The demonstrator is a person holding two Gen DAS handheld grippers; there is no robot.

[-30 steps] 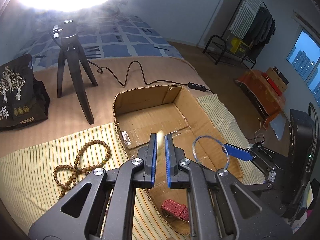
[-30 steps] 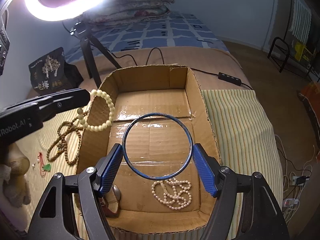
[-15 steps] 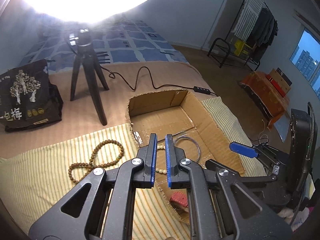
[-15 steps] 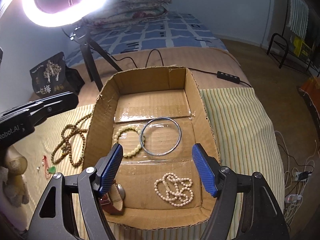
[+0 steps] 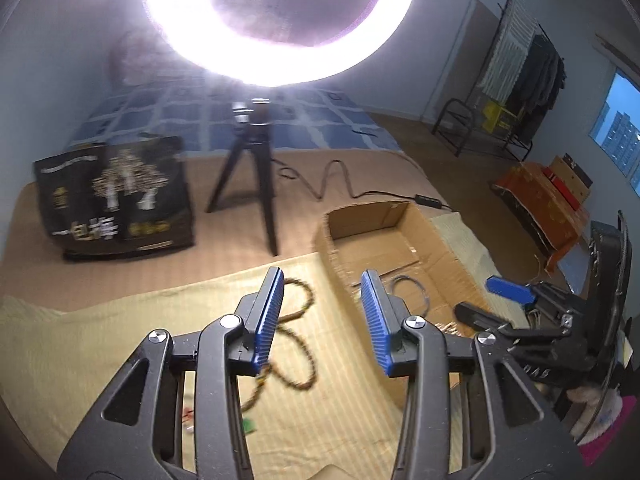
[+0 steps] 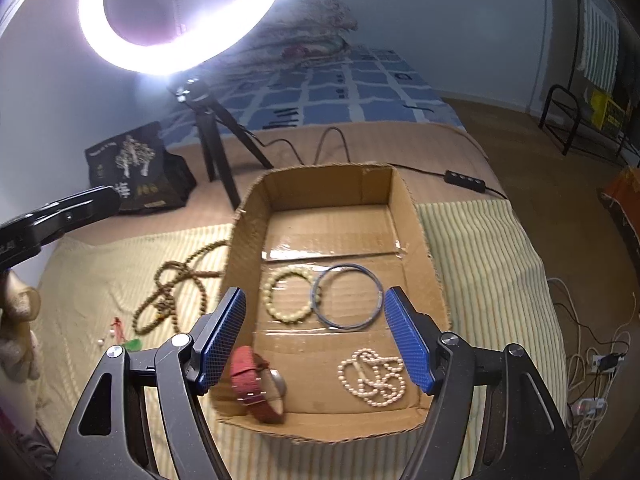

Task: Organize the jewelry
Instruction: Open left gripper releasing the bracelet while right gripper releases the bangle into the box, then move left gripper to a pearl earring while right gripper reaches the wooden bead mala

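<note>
- The step in hand looks like the gap between two pick-ups: four pieces already lie in the cardboard box (image 6: 416, 216) — a pale bead bracelet (image 6: 289, 295), a blue bangle (image 6: 347, 296) touching it, a pearl strand (image 6: 374, 378) near the front wall, and a red-strapped watch (image 6: 260, 384) in the front left corner.
- The left gripper (image 5: 322, 312) has just been opening; its jaws stand partly spread with nothing between them (the view is blurred, but the gap is clear), and it points at the striped cloth (image 5: 100, 340) beside the box.
- The right gripper (image 6: 316, 340) hangs over the box with its jaws spread wide and empty.
- Still outside the box on the cloth: the long brown wooden bead necklace (image 6: 176, 292), lying in loose loops just left of the box wall, and a small red-and-green trinket (image 6: 128, 338) nearer the front.
- The next move probably calls for the left gripper to come down on one loop of the brown necklace, close on a few beads, then lift high enough that the trailing strand clears the box wall.
</note>
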